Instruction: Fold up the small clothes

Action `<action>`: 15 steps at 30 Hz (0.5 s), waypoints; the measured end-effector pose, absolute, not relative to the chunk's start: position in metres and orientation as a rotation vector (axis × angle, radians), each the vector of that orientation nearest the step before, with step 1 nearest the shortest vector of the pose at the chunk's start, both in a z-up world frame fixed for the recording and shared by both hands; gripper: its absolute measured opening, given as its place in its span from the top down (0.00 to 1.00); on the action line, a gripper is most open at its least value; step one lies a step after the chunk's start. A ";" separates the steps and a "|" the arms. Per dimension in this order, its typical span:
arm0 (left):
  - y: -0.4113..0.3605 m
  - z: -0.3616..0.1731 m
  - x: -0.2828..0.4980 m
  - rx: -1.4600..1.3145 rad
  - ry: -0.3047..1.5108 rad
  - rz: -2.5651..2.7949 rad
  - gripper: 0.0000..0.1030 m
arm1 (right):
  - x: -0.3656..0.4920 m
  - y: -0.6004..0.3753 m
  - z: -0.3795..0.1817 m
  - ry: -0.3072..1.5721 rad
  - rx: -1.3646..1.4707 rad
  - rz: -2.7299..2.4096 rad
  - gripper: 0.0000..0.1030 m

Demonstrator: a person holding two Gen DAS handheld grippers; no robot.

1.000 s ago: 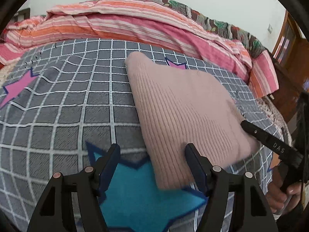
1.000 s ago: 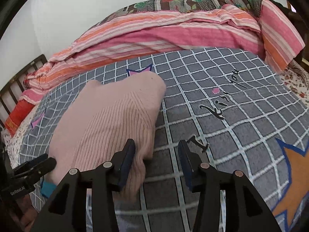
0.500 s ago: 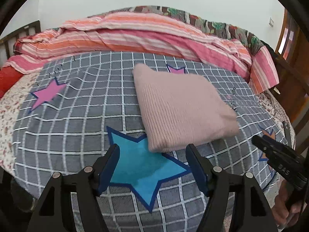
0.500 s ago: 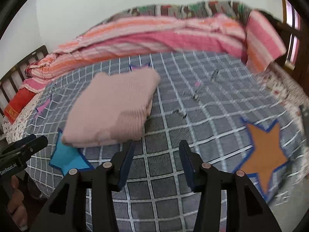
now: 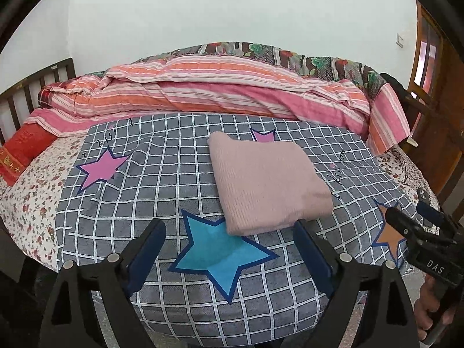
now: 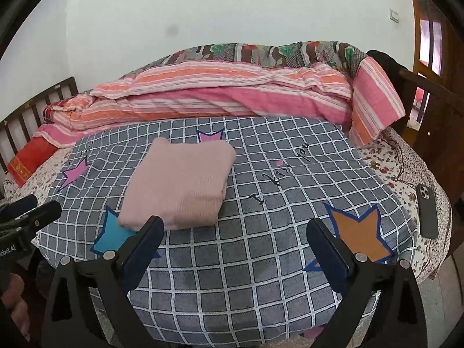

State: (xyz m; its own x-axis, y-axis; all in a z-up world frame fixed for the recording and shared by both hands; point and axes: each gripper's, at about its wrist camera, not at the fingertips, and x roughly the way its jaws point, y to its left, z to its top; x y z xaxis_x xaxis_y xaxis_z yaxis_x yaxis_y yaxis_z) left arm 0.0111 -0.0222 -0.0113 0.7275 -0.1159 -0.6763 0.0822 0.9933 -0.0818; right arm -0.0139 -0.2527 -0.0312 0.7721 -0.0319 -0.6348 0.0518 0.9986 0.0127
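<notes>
A pink ribbed knit garment [image 5: 266,181] lies folded into a neat rectangle on the grey checked blanket [image 5: 162,179]; it also shows in the right wrist view [image 6: 182,184]. My left gripper [image 5: 229,233] is open and empty, held back from the garment's near edge above the blue star. My right gripper [image 6: 235,232] is open and empty, held back over the blanket to the right of the garment. Each gripper shows at the edge of the other's view: the right one [image 5: 417,232] and the left one [image 6: 29,217].
A striped pink and orange quilt [image 5: 208,92] is piled along the far side of the bed. A red pillow [image 5: 23,148] lies at the far left by the wooden headboard [image 5: 32,92]. A dark phone [image 6: 427,210] lies on the floral sheet at the right edge.
Both grippers have pulled back from the folded garment, which stays in place. The right gripper's jaws have opened wider.
</notes>
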 end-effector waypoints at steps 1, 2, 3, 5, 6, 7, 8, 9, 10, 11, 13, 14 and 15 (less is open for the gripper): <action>-0.022 -0.010 0.011 -0.049 0.747 -0.112 0.13 | -0.014 -0.253 -0.030 0.689 0.029 -0.045 0.06; -0.022 -0.009 0.010 -0.050 0.746 -0.112 0.13 | -0.015 -0.253 -0.030 0.688 0.026 -0.048 0.06; -0.023 -0.009 0.009 -0.051 0.745 -0.110 0.13 | -0.016 -0.252 -0.029 0.687 0.023 -0.053 0.06; -0.023 -0.007 0.009 -0.050 0.740 -0.108 0.13 | -0.016 -0.253 -0.028 0.686 0.022 -0.056 0.05; -0.023 -0.006 0.009 -0.050 0.739 -0.106 0.13 | -0.017 -0.254 -0.027 0.687 0.026 -0.058 0.05; -0.023 -0.005 0.009 -0.050 0.739 -0.105 0.13 | -0.017 -0.255 -0.027 0.687 0.029 -0.059 0.05; -0.023 -0.004 0.009 -0.050 0.737 -0.104 0.13 | -0.017 -0.255 -0.026 0.688 0.034 -0.059 0.05; -0.023 -0.003 0.009 -0.049 0.736 -0.103 0.13 | -0.018 -0.255 -0.026 0.688 0.036 -0.059 0.06; -0.023 -0.003 0.008 -0.048 0.732 -0.104 0.13 | -0.018 -0.256 -0.026 0.688 0.036 -0.061 0.05; -0.024 -0.003 0.007 -0.047 0.731 -0.103 0.13 | -0.018 -0.256 -0.026 0.688 0.035 -0.062 0.05; -0.023 -0.002 0.007 -0.046 0.728 -0.103 0.13 | -0.018 -0.256 -0.025 0.689 0.035 -0.063 0.05; -0.024 -0.002 0.007 -0.046 0.728 -0.103 0.13 | -0.018 -0.256 -0.025 0.688 0.036 -0.064 0.05; -0.024 -0.002 0.006 -0.046 0.729 -0.102 0.13 | -0.018 -0.257 -0.025 0.687 0.037 -0.065 0.05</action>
State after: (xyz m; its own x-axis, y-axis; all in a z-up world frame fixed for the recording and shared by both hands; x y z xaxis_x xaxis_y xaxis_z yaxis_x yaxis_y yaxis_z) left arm 0.0065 -0.0236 -0.0020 0.7412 -0.1086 -0.6625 0.0767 0.9941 -0.0771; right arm -0.0185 -0.2569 -0.0249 0.7714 -0.0475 -0.6346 0.0717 0.9973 0.0125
